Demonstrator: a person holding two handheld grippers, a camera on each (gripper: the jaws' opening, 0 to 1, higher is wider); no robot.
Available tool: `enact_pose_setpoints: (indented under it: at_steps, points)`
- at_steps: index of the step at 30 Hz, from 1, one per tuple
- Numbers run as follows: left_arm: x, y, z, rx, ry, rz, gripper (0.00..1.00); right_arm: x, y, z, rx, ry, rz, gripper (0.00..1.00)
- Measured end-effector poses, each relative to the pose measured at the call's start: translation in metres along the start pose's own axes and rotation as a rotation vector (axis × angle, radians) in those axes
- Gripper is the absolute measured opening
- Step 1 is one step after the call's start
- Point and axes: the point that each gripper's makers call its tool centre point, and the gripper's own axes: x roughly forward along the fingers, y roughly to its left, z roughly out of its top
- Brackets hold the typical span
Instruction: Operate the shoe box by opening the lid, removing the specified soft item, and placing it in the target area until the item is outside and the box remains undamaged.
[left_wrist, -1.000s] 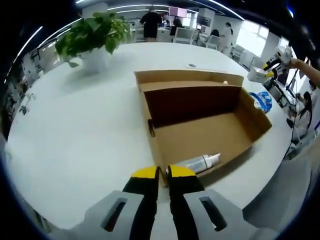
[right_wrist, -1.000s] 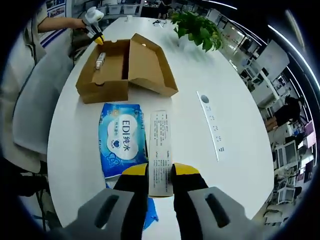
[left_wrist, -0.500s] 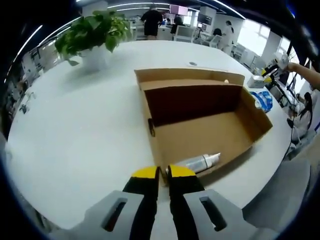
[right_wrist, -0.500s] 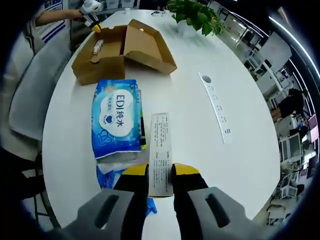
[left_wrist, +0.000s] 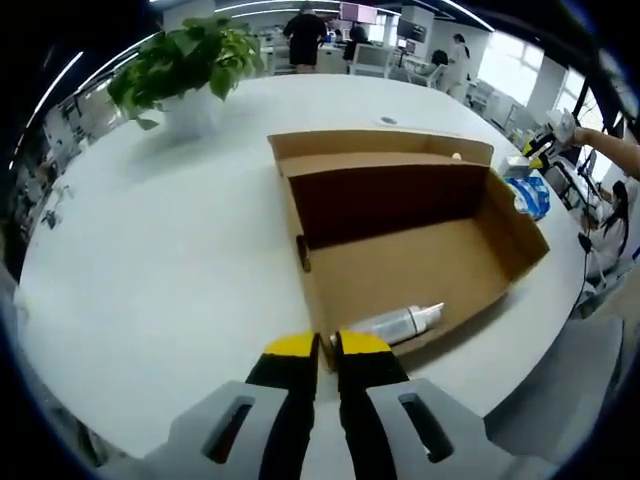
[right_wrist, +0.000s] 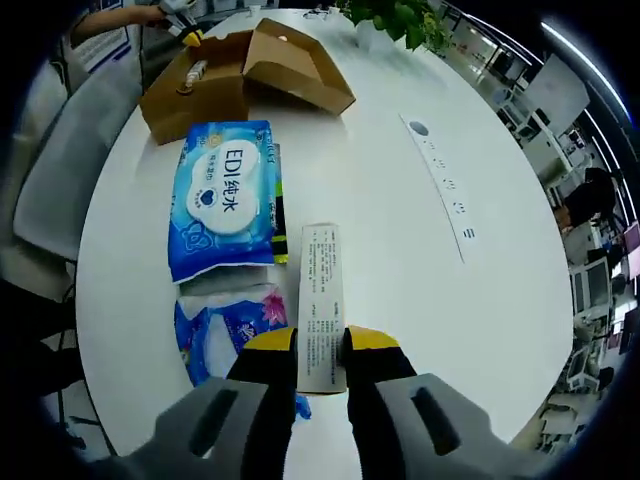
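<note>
- Office room, round white worktop (left_wrist: 150, 250), potted plant (left_wrist: 185, 70) at its far side.
- Shoe box (left_wrist: 400, 250) open, lid folded back; a small bottle (left_wrist: 395, 322) lies inside.
- Left tool (left_wrist: 318, 345) stays clamped on the box's near wall.
- Right tool (right_wrist: 320, 340) clamped on a flat white carton (right_wrist: 320, 300).
- Carton carried further from the box over the last second; blue wipes pack (right_wrist: 225, 200) and a second soft pack (right_wrist: 230, 330) now alongside.
- Item is out; release probably remains.
</note>
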Motion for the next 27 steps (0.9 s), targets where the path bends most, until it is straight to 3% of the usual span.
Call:
enact_pose_setpoints:
  at_steps: [12, 27]
  points:
    - [0.001, 0.0, 0.0, -0.004, 0.015, 0.0, 0.04, 0.009, -0.004, -0.031, -0.073, 0.08, 0.012, 0.16]
    - [0.001, 0.0, 0.0, -0.006, 0.013, -0.007, 0.04, 0.006, -0.003, -0.037, -0.099, 0.099, 0.014, 0.16]
